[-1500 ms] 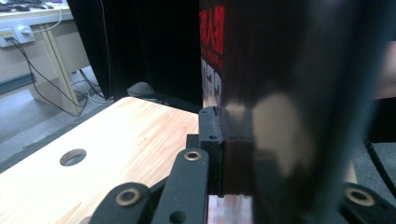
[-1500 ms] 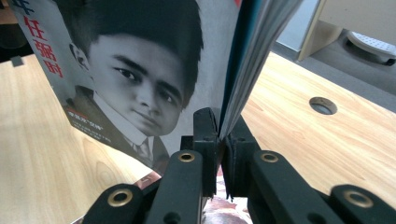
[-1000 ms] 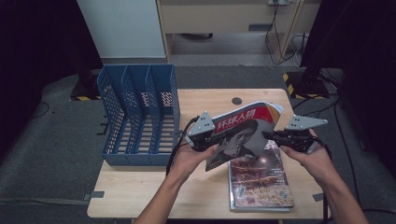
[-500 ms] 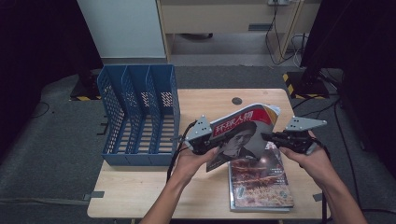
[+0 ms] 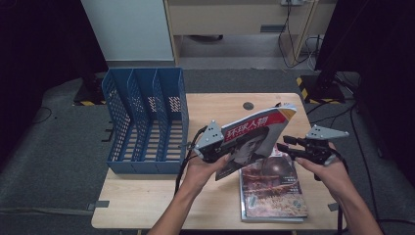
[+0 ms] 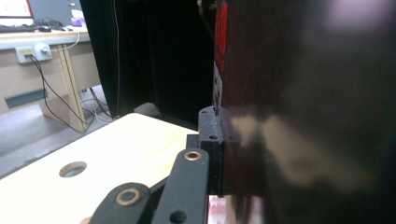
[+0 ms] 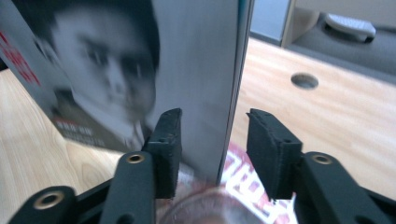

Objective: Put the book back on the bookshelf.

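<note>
The magazine (image 5: 254,139) is held tilted in the air above the wooden table (image 5: 147,196), over a second magazine (image 5: 271,188) that lies flat near the table's right front corner. It looks light, thin and floppy, with a glossy cover that could slide between hard pads, so it will probably sag if gripped at one corner only. A hold close to the spine or on an edge, with both sides supported, seems the safest way to carry it towards the blue file rack (image 5: 147,122) standing on the table's left end.

The left gripper (image 5: 211,149) is clamped tight on the magazine's lower left edge. The right gripper (image 5: 286,146) has just been opening; its jaws stand part open with the magazine's right edge between them, and its pads (image 7: 168,140) are not pressing on the paper.

The high view gives the whole layout: rack, both magazines, both hands and the red title band on the cover. The right gripper view shows what the high view cannot, the gap between the right-hand pad and the paper edge. The left gripper view shows the left jaw flat against the dark cover (image 6: 303,116) and a round cable hole (image 6: 72,168) in the tabletop.
</note>
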{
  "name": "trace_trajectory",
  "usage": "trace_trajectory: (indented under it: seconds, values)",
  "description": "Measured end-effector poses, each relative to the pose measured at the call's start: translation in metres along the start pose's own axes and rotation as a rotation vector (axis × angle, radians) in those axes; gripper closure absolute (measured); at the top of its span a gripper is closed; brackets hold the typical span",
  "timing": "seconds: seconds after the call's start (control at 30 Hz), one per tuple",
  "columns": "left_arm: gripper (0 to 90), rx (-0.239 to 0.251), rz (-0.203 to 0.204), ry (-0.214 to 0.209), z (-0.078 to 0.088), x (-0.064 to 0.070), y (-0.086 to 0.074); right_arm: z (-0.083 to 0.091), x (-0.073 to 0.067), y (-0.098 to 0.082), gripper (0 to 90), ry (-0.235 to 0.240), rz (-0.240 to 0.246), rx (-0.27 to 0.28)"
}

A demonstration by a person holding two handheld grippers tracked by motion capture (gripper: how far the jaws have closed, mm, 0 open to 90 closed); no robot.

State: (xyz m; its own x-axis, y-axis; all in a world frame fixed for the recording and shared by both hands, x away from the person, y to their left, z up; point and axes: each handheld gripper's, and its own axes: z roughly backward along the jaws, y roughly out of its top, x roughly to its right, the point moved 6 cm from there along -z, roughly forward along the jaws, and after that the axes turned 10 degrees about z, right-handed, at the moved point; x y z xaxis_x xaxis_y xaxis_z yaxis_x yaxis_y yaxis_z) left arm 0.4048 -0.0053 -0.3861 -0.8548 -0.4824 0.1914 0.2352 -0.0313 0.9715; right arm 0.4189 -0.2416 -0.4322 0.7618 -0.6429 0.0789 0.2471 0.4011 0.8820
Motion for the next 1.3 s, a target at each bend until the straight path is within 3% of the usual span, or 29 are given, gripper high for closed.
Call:
trace_trajectory:
  seconds: [0.17,0.3,0.47,0.57,0.67,0.9,1.03,1.3]
  values:
    - [86.6,0.007,-0.013,0.032,0.008,-0.005,0.014,-0.001,-0.005,-0.023,39.2,-0.041,-0.014,-0.031]
    - [86.5,0.014,-0.024,0.05,0.016,-0.006,0.023,-0.003,-0.007,-0.037,34.2,-0.077,-0.024,-0.063]
    - [86.6,0.009,-0.031,0.09,0.027,-0.015,0.038,-0.009,-0.007,-0.058,29.6,-0.144,-0.103,-0.04]
    - [86.5,0.017,-0.026,0.102,0.034,-0.02,0.042,-0.011,-0.007,-0.07,25.7,-0.172,-0.11,-0.089]
    - [86.5,0.015,-0.008,0.118,0.04,-0.029,0.042,-0.015,-0.011,-0.084,23.0,-0.175,-0.096,-0.136]
    - [86.6,0.046,0.017,0.146,0.059,-0.039,0.046,-0.025,-0.018,-0.096,17.0,-0.19,-0.053,-0.221]
    - [86.6,0.071,0.032,0.16,0.074,-0.044,0.052,-0.033,-0.02,-0.109,14.8,-0.184,-0.061,-0.268]
    - [86.5,0.099,0.037,0.199,0.102,-0.052,0.065,-0.039,-0.023,-0.112,9.1,-0.202,-0.068,-0.233]
